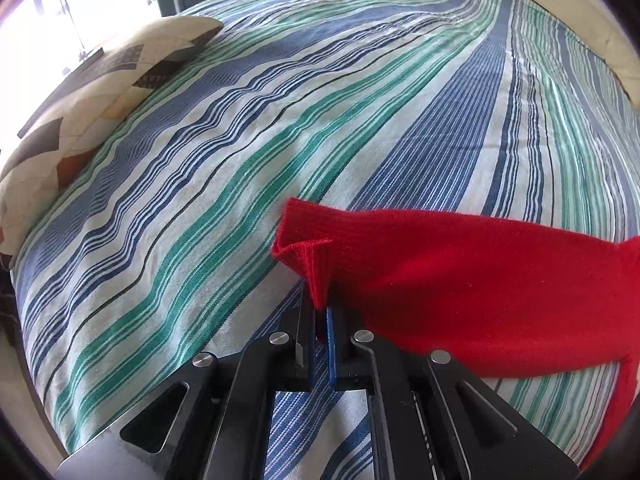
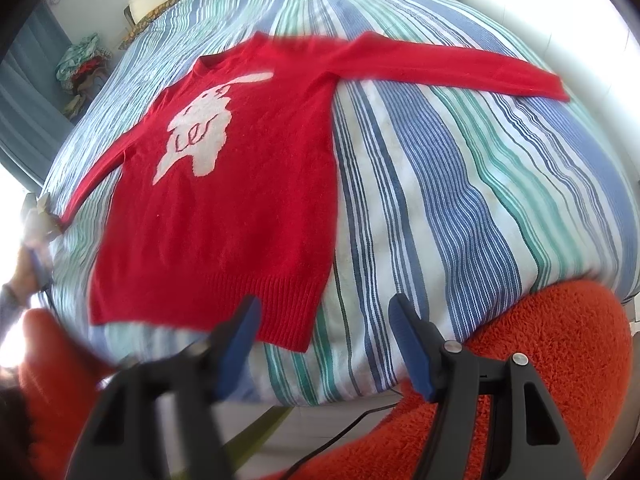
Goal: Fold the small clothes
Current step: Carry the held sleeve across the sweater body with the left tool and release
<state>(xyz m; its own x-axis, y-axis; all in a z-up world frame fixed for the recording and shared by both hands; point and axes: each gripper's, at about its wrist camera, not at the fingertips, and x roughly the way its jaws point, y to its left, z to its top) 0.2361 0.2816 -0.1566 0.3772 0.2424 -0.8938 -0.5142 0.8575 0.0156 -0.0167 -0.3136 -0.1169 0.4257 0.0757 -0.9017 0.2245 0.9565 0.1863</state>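
Note:
A small red sweater (image 2: 224,200) with a white figure on its chest lies flat, face up, on the striped bed, both sleeves spread out. In the left wrist view my left gripper (image 1: 320,316) is shut on the cuff of one red sleeve (image 1: 460,292), which stretches off to the right. My right gripper (image 2: 324,320) is open and empty, hovering just above and in front of the sweater's ribbed hem (image 2: 276,292), near its right corner. The far sleeve (image 2: 460,68) reaches toward the bed's right edge.
The bed has a blue, green and white striped cover (image 1: 320,120). A patchwork pillow (image 1: 92,108) lies at its left side. An orange fuzzy cushion or stool (image 2: 540,360) sits below the bed's near edge. A pile of clothes (image 2: 84,64) lies at the back left.

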